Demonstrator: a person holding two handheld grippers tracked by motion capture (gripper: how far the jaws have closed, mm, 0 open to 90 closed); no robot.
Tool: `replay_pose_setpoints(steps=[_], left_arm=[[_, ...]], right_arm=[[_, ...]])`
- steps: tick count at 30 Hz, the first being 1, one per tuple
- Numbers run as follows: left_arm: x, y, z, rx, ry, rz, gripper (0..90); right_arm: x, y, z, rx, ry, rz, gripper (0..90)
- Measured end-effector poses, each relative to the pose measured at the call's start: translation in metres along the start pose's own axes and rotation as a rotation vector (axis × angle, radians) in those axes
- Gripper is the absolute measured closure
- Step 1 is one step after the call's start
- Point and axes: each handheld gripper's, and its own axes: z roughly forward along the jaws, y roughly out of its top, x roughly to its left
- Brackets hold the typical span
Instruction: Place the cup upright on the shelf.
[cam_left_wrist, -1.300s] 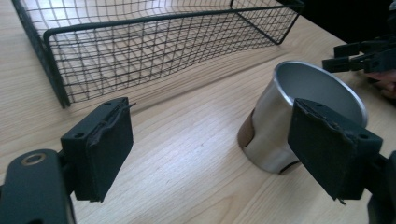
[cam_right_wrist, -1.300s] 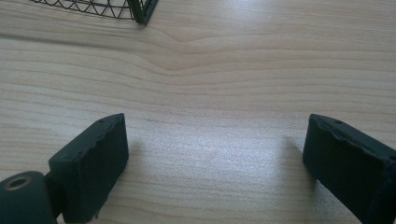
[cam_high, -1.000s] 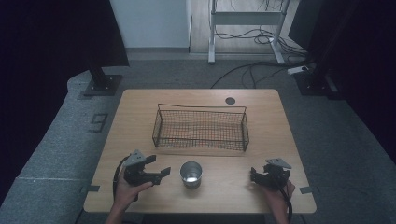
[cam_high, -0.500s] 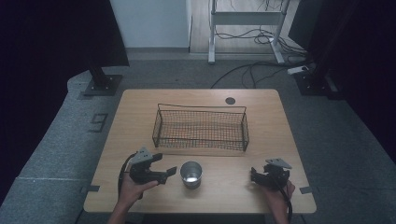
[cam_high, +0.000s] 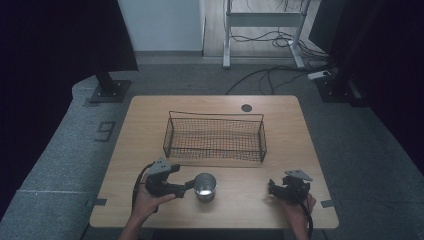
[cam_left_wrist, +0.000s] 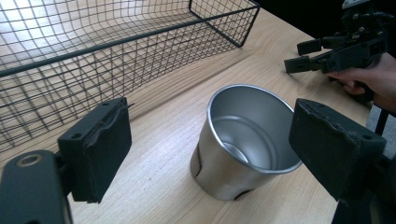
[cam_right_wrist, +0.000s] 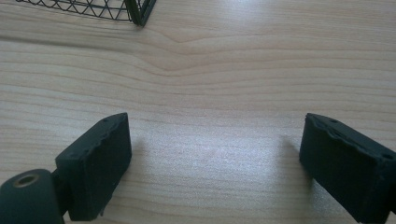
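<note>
A shiny metal cup (cam_high: 205, 186) stands upright on the wooden table (cam_high: 150, 130), near the front edge. My left gripper (cam_high: 189, 186) points right at it, tips by its left side. In the left gripper view the cup (cam_left_wrist: 243, 140) sits just ahead, framed by the pads (cam_left_wrist: 98, 149). My left gripper (cam_left_wrist: 215, 140) is open; its jaws have just been opening and neither pad presses on the cup. My right gripper (cam_high: 272, 189) rests low at the front right, open over bare wood (cam_right_wrist: 215, 163), nothing between its pads.
A black wire basket (cam_high: 215, 137) with nothing in it stands across the table's middle, just behind the cup; its mesh (cam_left_wrist: 93, 56) and a corner (cam_right_wrist: 135, 11) show in the gripper views. The right gripper (cam_left_wrist: 336, 51), held by a hand, shows beyond the cup. A dark round grommet (cam_high: 246, 107) lies at the back.
My left gripper has slid to the right, up to the cup's side. The right gripper, the cup and the basket have stayed where they were.
</note>
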Motion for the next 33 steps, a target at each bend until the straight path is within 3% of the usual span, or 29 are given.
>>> replay_pose_setpoints(steps=[15,33], left_arm=[[-0.014,0.001,0.018,0.057,-0.021,0.033,4.2],[-0.027,0.002,0.046,0.141,0.004,0.072,0.0]], right_arm=[[0.000,0.000,0.000,-0.001,-0.001,0.001,9.4],[0.000,0.000,0.000,-0.001,-0.002,0.003,9.6]])
